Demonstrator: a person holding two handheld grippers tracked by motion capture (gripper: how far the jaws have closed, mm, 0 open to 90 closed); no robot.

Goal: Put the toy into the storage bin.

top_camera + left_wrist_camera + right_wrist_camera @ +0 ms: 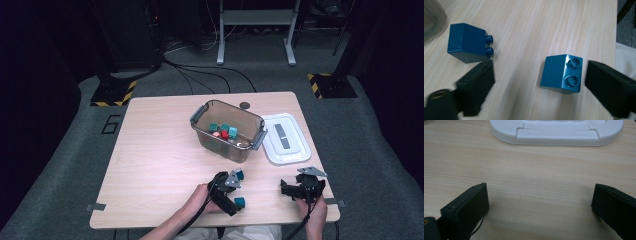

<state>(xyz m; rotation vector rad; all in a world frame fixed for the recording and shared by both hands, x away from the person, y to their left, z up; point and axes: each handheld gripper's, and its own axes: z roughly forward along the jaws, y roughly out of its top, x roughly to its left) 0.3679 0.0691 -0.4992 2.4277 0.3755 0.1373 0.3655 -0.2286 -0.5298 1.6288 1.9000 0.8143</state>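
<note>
In the high view, a pale wood-grain table (150, 150) carries a clear smoky plastic bin (227, 131) with grey latches, near the table's centre toward one o'clock. Small teal and red bricks (224, 131) lie inside it. At the bin's three o'clock, close alongside, lies a white rounded-rectangle lid (286, 137) with a grey handle strip. The left gripper (234, 192) sits at the table's six o'clock edge, held by a hand, with a dark blue brick (240, 202) beside its near jaw and a second blue brick (240, 174) at its twelve o'clock. The right gripper (304, 189) rests at five o'clock, in front of the lid.

In the left gripper view, the matte black jaws stand apart on either side of the glossy dark blue brick (561, 73), a squat block with two round studs facing up. Neither pad touches it; the right jaw is just beside it, the left one farther off. The second blue brick (469, 42) lies on its side at ten o'clock, studs pointing sideways.

In the right gripper view, the jaws are spread wide over bare wood grain with nothing between them. The smooth white lid (556, 132) lies at twelve o'clock.
</note>
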